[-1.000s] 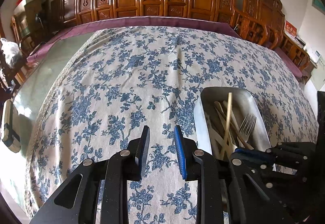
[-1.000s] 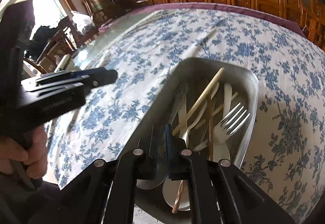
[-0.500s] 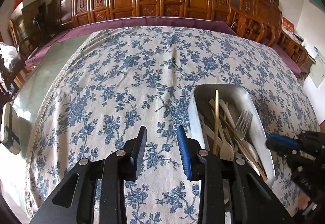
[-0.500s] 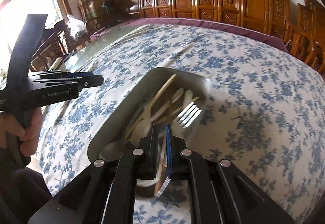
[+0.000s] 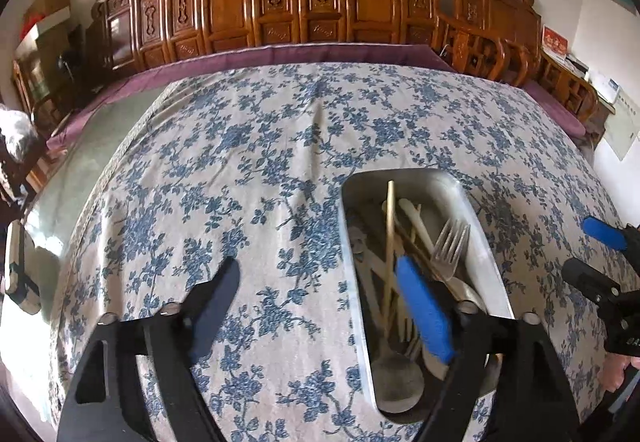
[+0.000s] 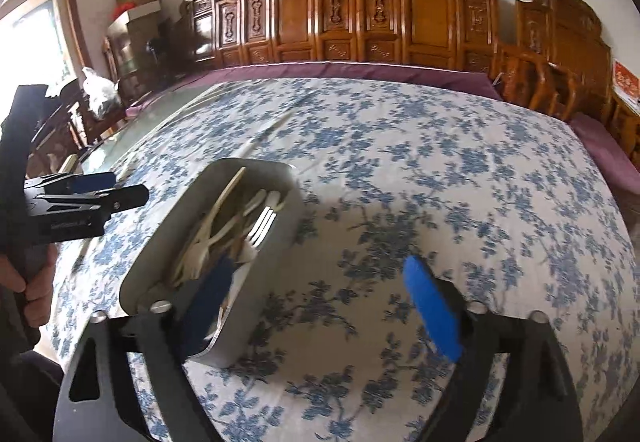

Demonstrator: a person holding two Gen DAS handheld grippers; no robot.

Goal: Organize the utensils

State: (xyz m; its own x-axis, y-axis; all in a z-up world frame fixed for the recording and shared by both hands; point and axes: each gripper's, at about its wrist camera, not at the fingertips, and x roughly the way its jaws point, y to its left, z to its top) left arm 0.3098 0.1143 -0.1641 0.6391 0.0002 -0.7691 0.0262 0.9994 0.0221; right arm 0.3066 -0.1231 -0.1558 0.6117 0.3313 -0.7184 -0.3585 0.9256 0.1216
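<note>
A metal tray (image 5: pixel 347 242) sits on the blue-flowered tablecloth (image 5: pixel 240 169). It holds a fork (image 5: pixel 450 246), pale chopsticks (image 5: pixel 389 226), a spoon (image 5: pixel 396 378) and other utensils. My left gripper (image 5: pixel 316 282) hovers over the tray's left rim, its jaws opening wide with nothing gripped. In the right wrist view the tray (image 6: pixel 280 242) lies to the left. My right gripper (image 6: pixel 316 274) is beside the tray's near right corner, jaws opening wide and holding nothing. Each gripper shows in the other's view: the right gripper (image 5: pixel 592 254) and the left gripper (image 6: pixel 108 187).
Carved wooden chairs (image 5: pixel 312 1) line the far side of the table. A purple cloth border (image 5: pixel 280 55) and bare glass tabletop (image 5: pixel 80 169) show at the back and left. A person's hand (image 6: pixel 36 282) holds the left gripper's handle.
Both grippers went from nearly shut to wide open. The right gripper drew back and to the right, off the tray's utensils. The left gripper shifted a little toward the tray.
</note>
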